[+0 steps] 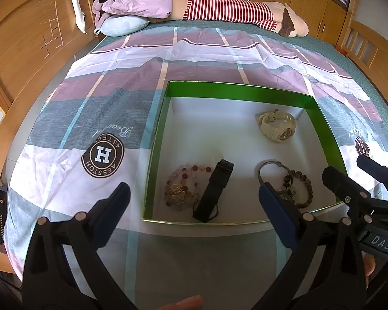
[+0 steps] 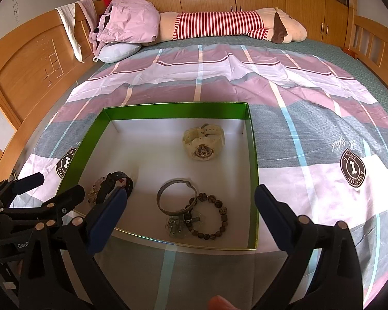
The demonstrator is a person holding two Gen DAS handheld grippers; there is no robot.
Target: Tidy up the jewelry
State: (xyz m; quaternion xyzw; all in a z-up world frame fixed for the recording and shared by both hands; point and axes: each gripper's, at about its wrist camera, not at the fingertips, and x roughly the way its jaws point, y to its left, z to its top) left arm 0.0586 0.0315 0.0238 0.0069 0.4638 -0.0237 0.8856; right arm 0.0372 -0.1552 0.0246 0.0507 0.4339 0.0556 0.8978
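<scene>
A: Both grippers hung over the bedspread [image 1: 64, 118] there. The left gripper [image 1: 194, 196] had its jaws spread wide, nothing between the pads.

B: Same for the right gripper [image 2: 191, 201], jaws wide and empty. And the green box [image 2: 168, 108] sat just ahead of both.

A: Inside it, ahead of the left jaws, a black watch [image 1: 214, 191] lay touching a pink bead bracelet [image 1: 183, 186]. Past the right-hand finger, a metal bangle [image 1: 269, 168] lay against a brown bead bracelet [image 1: 301, 188].

B: Between the right jaws, that bangle overlapped the brown beads, and a pale charm bracelet [image 2: 178, 224] lay there too. The cream watch [image 2: 203, 142] sat farther ahead, apart.

A: Any writing?

B: Round badge [image 1: 103, 155] on the bedspread, big "H", letters reading "AESSTOH". "DAS" on the right gripper's body [image 1: 380, 242], seen from the left wrist.
</scene>
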